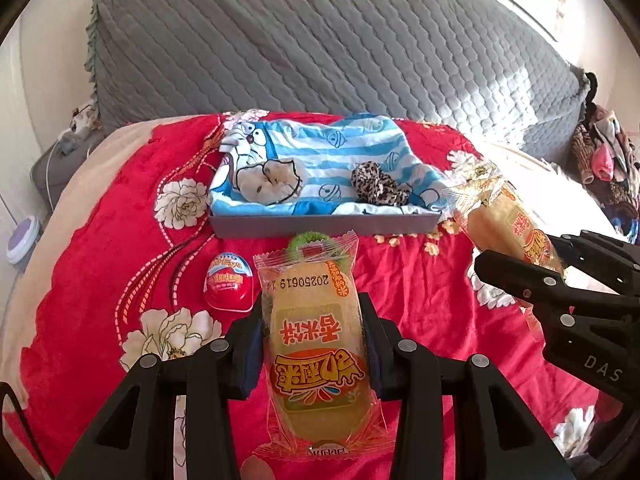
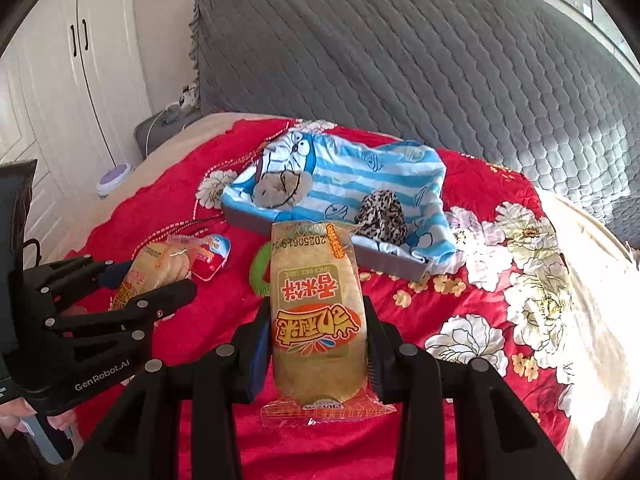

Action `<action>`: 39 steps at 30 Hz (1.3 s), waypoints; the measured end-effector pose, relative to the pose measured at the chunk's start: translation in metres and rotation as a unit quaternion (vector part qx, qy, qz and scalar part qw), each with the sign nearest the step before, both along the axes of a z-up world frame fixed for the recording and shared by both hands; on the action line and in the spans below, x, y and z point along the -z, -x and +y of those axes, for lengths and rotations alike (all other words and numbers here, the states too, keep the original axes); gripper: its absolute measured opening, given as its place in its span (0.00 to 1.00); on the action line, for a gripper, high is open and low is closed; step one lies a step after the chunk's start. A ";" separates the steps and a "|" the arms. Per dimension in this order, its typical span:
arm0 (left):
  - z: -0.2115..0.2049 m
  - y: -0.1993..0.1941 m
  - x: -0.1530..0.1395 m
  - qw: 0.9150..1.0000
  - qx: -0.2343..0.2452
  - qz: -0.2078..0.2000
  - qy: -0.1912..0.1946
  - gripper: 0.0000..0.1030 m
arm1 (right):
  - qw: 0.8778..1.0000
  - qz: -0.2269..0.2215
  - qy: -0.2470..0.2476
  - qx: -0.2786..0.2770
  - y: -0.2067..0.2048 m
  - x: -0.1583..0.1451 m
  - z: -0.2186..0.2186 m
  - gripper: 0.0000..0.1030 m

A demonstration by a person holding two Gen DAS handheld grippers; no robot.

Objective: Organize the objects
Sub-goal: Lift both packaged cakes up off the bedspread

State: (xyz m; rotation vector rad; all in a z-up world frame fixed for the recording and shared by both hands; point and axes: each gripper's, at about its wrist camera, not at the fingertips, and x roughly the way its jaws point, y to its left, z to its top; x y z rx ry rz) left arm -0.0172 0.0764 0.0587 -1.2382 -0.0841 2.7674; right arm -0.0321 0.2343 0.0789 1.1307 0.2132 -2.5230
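Observation:
My left gripper [image 1: 316, 308] is shut on a yellow rice-cracker packet [image 1: 316, 356], lifted above the red blanket. My right gripper [image 2: 316, 312] is shut on a second, matching packet [image 2: 316, 280], also raised. Each gripper appears in the other's view: the right gripper [image 1: 520, 256] with its packet [image 1: 504, 216] at the right, the left gripper [image 2: 156, 276] with its packet [image 2: 160, 264] at the left. A grey tray [image 1: 320, 226] beyond holds a blue striped cloth [image 1: 340, 148], a beige plush [image 1: 268, 180] and a leopard scrunchie [image 1: 376, 184]. A red toy egg [image 1: 228, 280] and a green ring [image 1: 308, 238] lie before it.
The red floral blanket [image 1: 100, 240] covers a bed with a grey quilted headboard [image 1: 320, 40]. White wardrobe doors [image 2: 60, 80] stand at the left, and a pile of clothes [image 1: 604, 160] lies at the far right. A person's hand [image 2: 24, 412] holds the left gripper.

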 end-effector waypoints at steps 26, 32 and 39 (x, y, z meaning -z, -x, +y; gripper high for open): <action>-0.005 0.001 -0.052 0.998 -0.011 0.054 -0.012 0.42 | 0.996 0.070 0.052 0.020 -0.012 -0.057 0.011 0.39; -0.006 0.008 -0.059 0.998 -0.014 0.057 -0.012 0.42 | 0.996 0.076 0.050 0.023 -0.012 -0.060 0.011 0.39; -0.006 0.016 -0.062 0.998 -0.015 0.059 -0.008 0.42 | 0.995 0.083 0.051 0.027 -0.009 -0.065 0.008 0.39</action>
